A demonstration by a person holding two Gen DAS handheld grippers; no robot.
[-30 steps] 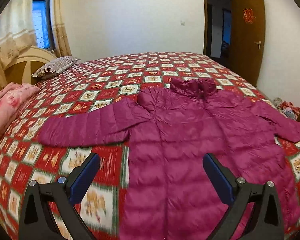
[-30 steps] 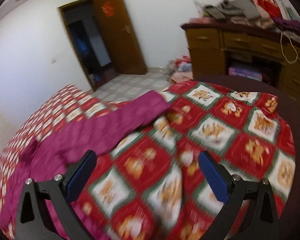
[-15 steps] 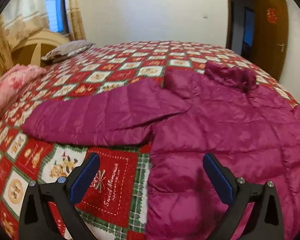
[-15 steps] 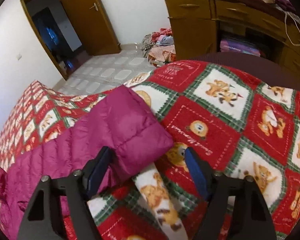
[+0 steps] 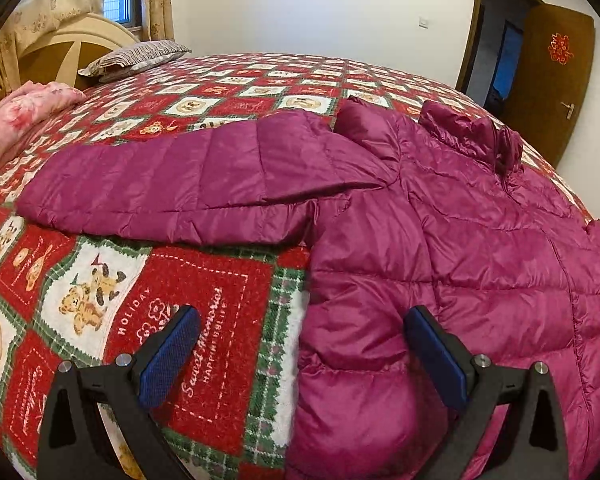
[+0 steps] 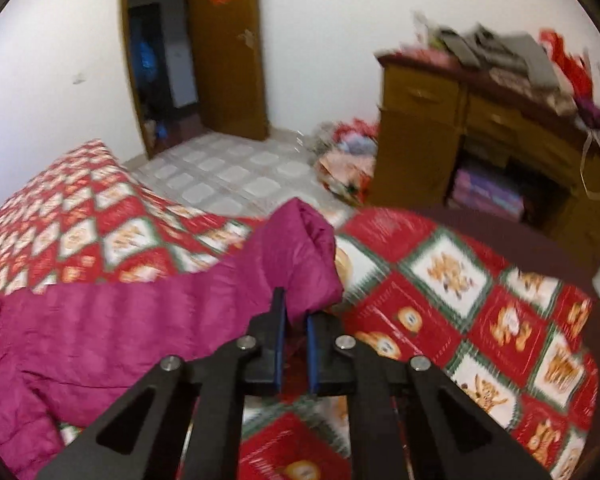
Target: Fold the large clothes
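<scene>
A magenta quilted down jacket [image 5: 440, 248] lies spread flat on the bed, collar toward the far side, one sleeve [image 5: 172, 188] stretched out to the left. My left gripper [image 5: 300, 354] is open, its jaws straddling the jacket's left side edge just below the armpit. In the right wrist view, my right gripper [image 6: 296, 320] is shut on the cuff end of the jacket's other sleeve [image 6: 300, 256], lifted slightly off the bedspread.
The bed carries a red, white and green bear-patterned bedspread [image 5: 204, 280]. A pink pillow [image 5: 16, 116] and a striped pillow [image 5: 140, 56] lie by the headboard. A wooden dresser [image 6: 500, 152] piled with clothes, a heap of clothes on the floor [image 6: 348, 160] and an open door [image 6: 228, 48] lie beyond.
My right gripper closed on the sleeve cuff and raised it. My left gripper moved lower and closer to the jacket's left side edge, still open.
</scene>
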